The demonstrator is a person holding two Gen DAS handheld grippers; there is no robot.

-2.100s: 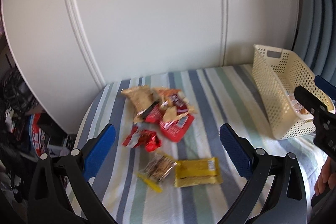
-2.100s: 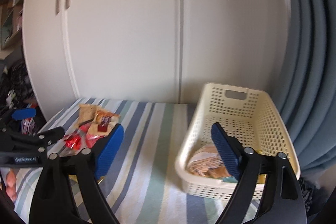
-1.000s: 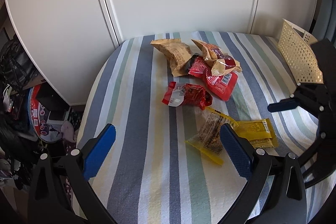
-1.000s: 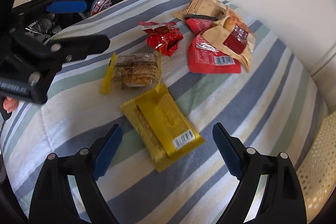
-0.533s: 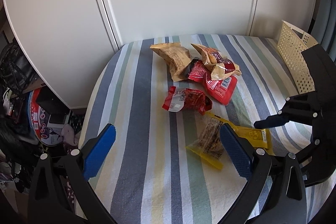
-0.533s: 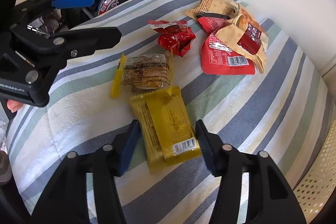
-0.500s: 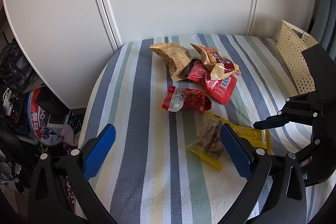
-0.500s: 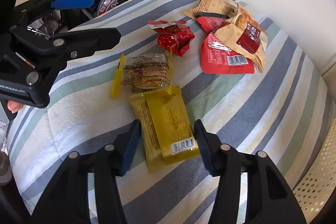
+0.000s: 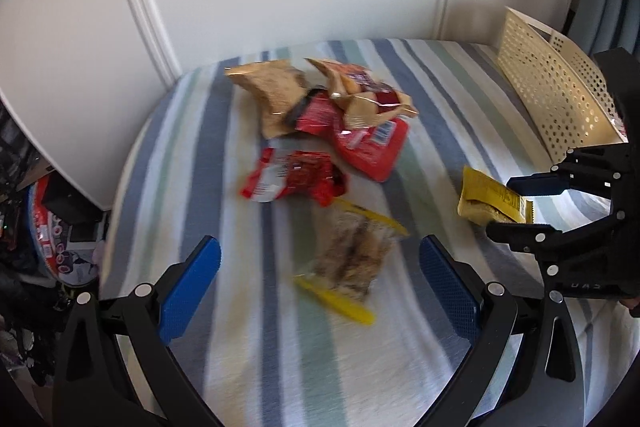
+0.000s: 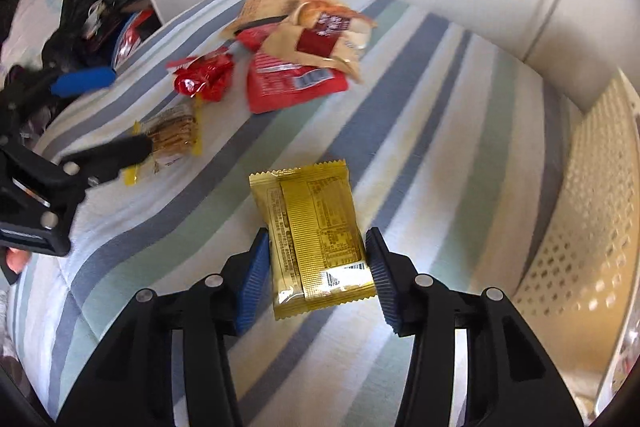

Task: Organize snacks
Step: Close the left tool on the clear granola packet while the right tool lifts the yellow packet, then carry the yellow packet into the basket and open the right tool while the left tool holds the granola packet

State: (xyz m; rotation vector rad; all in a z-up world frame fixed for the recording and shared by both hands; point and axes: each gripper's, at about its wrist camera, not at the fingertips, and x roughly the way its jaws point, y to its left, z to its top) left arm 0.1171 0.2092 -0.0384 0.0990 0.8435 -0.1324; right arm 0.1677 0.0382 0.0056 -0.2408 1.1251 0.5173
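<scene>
Right tongs [image 10: 316,269] clench the yellow snack packet [image 10: 314,235], lifted just beside the cream basket [image 10: 592,211]. Left tongs [image 9: 316,279] hover released, farther from the basket, above the clear cracker packet [image 9: 352,259].

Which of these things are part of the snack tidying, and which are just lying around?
Part of the job:
yellow packet, clamped in the right gripper
clear cracker packet
red packets
tan bags
cream basket
left gripper, open

Lying about:
clutter on the floor
</scene>
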